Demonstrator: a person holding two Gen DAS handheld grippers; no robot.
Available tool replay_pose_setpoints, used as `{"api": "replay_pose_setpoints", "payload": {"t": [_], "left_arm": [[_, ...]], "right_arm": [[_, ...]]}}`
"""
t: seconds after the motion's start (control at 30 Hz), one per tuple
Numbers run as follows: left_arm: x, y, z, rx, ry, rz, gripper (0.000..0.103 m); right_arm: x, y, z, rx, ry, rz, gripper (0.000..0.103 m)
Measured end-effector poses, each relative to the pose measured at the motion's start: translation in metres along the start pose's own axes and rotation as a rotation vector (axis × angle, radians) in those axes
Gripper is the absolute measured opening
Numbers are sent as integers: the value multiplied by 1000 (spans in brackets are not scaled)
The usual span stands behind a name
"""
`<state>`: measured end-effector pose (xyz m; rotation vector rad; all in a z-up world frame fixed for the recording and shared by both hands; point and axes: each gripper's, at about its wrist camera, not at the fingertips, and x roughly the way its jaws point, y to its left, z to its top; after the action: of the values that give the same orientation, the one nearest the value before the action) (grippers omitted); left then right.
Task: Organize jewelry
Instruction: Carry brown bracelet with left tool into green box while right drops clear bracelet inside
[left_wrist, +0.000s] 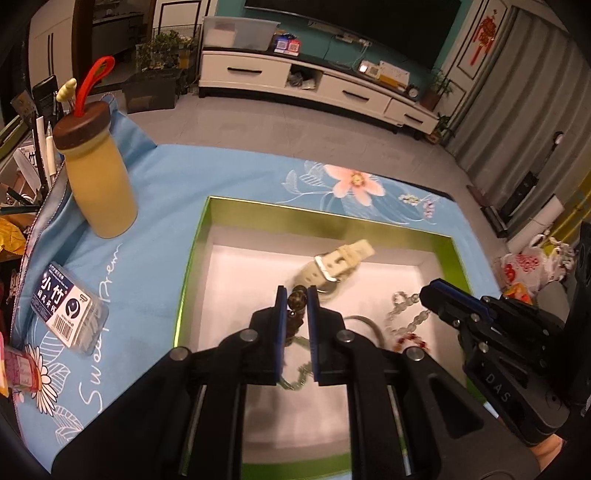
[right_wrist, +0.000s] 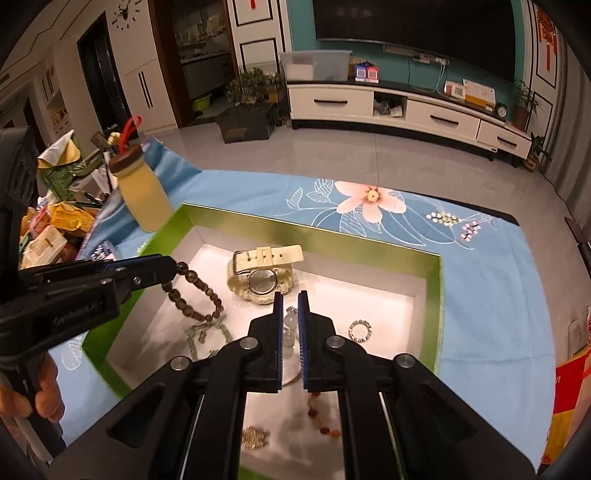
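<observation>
Left gripper (left_wrist: 297, 295) clenched on brown bead bracelet (right_wrist: 192, 295), right gripper (right_wrist: 290, 299) on clear bead strand (left_wrist: 406, 314), both above green box (right_wrist: 369, 236); best lowered slowly, apart, clear of watch (right_wrist: 262, 275)

Warm, dimmish indoor light. Strong fisheye bending and dark vignetting seen at edges. Slight motion blur noted on beads (left_wrist: 406, 321)

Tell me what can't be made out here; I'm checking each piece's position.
- Clear bead bracelet: right wrist view, mostly hidden between the right hand-held gripper fingers.
- Green bead strand: left wrist view, covered by the left hand-held gripper.
- Gold piece: right wrist view, blurred, type unclear.
</observation>
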<state>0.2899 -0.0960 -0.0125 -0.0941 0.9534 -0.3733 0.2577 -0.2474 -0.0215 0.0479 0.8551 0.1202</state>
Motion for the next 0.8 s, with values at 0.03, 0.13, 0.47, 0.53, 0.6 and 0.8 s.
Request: {"api": "replay_pose_setpoints", "payload": {"t": [0.03, 0.13, 0.47, 0.53, 0.6, 0.8], "left_arm": [[4, 1, 1, 3, -1, 30, 11], [10, 3, 4, -3, 3, 64, 28], [-39, -3, -9, 58, -90, 91, 79], [-55, -2, -19, 68, -113, 105, 87], [-69, 1, -31, 80, -123, 116, 91], [-92, 12, -85, 58, -35, 114, 101]], "right_arm": [[6, -1, 2, 6, 10, -13, 7], [25, -11, 7, 38, 61, -56, 17], [-26, -35, -15, 79, -42, -67, 29], [-46, -38, -27, 81, -73, -62, 29], [-66, -40, -41, 91, -104, -54, 33], [-117, -42, -91, 106, -160, -56, 40]]}}
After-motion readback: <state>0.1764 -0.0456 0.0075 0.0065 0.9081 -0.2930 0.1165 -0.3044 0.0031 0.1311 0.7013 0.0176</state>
